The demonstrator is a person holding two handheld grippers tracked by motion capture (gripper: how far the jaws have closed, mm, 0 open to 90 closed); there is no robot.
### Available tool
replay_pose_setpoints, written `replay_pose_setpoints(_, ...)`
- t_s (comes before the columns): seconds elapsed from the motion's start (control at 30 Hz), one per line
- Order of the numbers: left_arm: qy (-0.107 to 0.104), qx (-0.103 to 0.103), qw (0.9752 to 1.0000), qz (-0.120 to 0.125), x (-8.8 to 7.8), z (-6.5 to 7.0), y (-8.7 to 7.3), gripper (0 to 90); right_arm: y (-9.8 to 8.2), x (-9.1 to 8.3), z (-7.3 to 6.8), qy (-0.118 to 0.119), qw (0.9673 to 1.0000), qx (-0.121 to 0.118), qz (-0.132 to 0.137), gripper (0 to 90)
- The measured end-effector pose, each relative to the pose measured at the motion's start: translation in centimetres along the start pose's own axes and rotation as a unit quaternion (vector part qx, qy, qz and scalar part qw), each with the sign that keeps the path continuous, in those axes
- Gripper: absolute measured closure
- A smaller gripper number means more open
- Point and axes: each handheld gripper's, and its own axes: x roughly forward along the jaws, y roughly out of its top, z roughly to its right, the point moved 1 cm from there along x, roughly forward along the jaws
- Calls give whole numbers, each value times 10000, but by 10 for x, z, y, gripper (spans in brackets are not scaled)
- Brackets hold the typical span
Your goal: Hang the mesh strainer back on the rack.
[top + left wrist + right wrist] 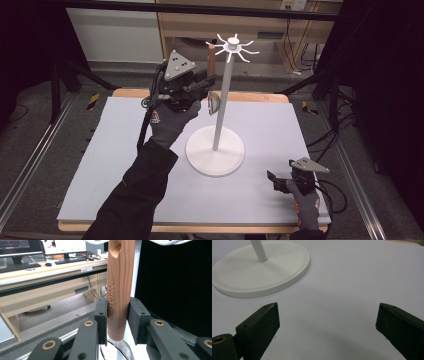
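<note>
A: Start with the big things. What's on the bench (125, 165)?

B: A pale mat covers it, and near the middle stands a white rack (216, 150): round base, tall pole, a ring of hooks (233, 46) at the top. In the right gripper view the base sits at about ten o'clock from the right tongs.

A: And the tool?

B: A wooden-handled kitchen utensil (118, 290), held upright. In the high view it hangs at nine o'clock from the pole, its handle top just under the hook ring, its metal head (213, 103) lower down, beside the pole.

A: Who holds it?

B: The left tongs (210, 82). In the left gripper view the pads clamp both sides of the handle low down, near its bottom end, with the hanging hole in the handle high above the grip.

A: The other hand?

B: The right tongs (272, 181) rest at about four o'clock from the base, near the bench's front right corner, spread wide with nothing between them.

A: So which step is this?

B: I'd judge it's the hanging step: utensil raised to the hooks but, as far as I can tell, not yet threaded on.

A: Next move?

B: Likely line the handle's hole up with one hook tip, slide it on, and only then let go. A tilted handle could miss the hook.
</note>
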Motion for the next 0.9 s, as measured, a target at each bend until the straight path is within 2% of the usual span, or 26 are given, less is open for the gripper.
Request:
replay_pose_setpoints(0.1, -37, -46, 10000, -28, 2, 1, 0, 699, 0, 0, 0, 3, 10000, -2, -1, 56)
replay_pose_setpoints(0.2, 69, 51, 10000, -16, 2, 0, 0, 699, 0, 0, 0, 11, 10000, 10, 0, 56)
replay_pose_setpoints(0.27, 39, 39, 10000, -11, 2, 1, 1, 699, 0, 0, 0, 10, 10000, 11, -1, 56)
replay_pose_setpoints(0.63, 83, 69, 9997, -238, 6, 1, 3, 699, 0, 0, -1, 22, 10000, 11, -15, 56)
replay_pose_setpoints(0.9, 77, 73, 9997, -217, 8, -1, 0, 698, 0, 0, 0, 16, 10000, 5, -15, 56)
